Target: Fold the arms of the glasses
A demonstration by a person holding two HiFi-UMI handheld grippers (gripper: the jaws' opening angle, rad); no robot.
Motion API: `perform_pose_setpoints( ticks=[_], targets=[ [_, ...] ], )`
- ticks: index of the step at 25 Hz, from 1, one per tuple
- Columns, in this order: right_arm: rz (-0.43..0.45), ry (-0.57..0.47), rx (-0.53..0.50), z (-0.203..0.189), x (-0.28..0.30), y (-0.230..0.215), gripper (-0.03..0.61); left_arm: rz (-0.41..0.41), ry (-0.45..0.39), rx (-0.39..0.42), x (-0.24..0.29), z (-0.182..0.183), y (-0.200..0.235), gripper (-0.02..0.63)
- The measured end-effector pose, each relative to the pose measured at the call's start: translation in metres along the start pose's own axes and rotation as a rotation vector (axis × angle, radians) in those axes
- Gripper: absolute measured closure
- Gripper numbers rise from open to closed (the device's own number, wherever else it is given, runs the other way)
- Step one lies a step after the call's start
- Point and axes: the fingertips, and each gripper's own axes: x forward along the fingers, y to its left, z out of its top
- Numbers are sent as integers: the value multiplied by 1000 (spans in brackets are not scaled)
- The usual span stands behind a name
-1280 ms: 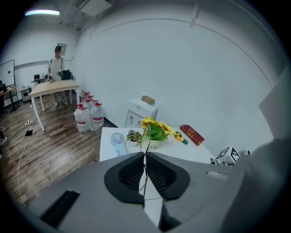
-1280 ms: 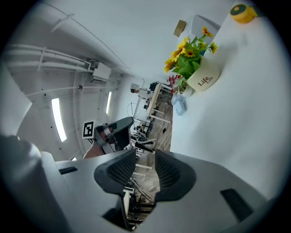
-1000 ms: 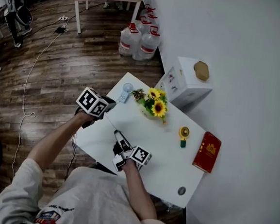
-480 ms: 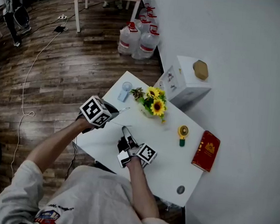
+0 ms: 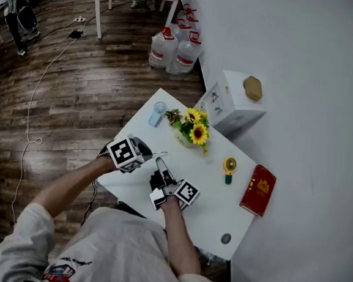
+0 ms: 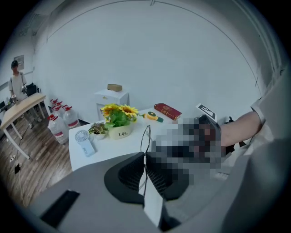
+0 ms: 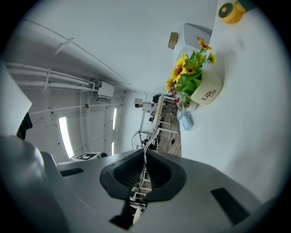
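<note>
Left gripper (image 5: 146, 154) and right gripper (image 5: 158, 162) were seen in the head view brought close together over the near-left part of the white counter (image 5: 214, 202). The thin wire glasses (image 5: 159, 154) were held between their tips, raised off the surface. A sunflower pot (image 5: 192, 131) was placed just beyond them, with a hand fan (image 5: 158, 113) near the far corner. A red book (image 5: 258, 190) was laid at the wall edge, and a white box (image 5: 235, 102) was set on the floor beyond the counter.

In the left gripper view, the left gripper (image 6: 144, 166) was shown clamped on the glasses (image 6: 146, 136). The jaws were pressed together on a thin strand of wire, and a rim was seen rising above them. Which part of the frame was pinched could not be made out for certain; it was possibly an arm. The sunflower pot (image 6: 119, 123), hand fan (image 6: 85, 140) and red book (image 6: 167, 111) were seen beyond on the counter (image 6: 113, 148).

In the right gripper view, the right gripper (image 7: 144, 170) had just been closing. Its jaws were shown pressed tight on another thin wire of the glasses (image 7: 146, 148), which curved up out of the pads. The sunflower pot (image 7: 195, 82) was seen on the tilted counter (image 7: 241, 113).
</note>
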Motion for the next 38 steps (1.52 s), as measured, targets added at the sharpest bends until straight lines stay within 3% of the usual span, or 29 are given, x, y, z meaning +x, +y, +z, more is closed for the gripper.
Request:
perform_pose_setpoints(
  ticks=[3,6,8,12,16,19,23,26,33,38],
  targets=[
    [-15,6,-4,-1,-2,-2,574,-34,39,-78,8,-22,-1,597],
    [-19,17,-5,-4,-3,-1,564,-136,-38,-234,11,-23,-8,597],
    [16,27,-43,-5,0,5,553,-163,-70,-330,11,-30,-4,597],
    [-61,39,19,-12,-8,-4,548,-159,-151,-507,6,-47,11,597],
    [26,48,-94,-9,-5,12,557,-114,-221,-601,-3,-60,26,597],
    [-53,50,-251,-1,-12,0,567,-48,-275,-631,-13,-63,41,597],
    [-185,34,-516,10,-25,-10,578,72,-331,-601,-31,-64,56,597],
    [-218,-3,-671,21,-30,2,578,135,-378,-585,-46,-60,62,597],
    [-255,-75,-894,47,-38,43,579,239,-512,-602,-79,-49,71,597],
    [-227,-142,-982,59,-42,78,580,273,-559,-582,-93,-41,74,597]
  ],
)
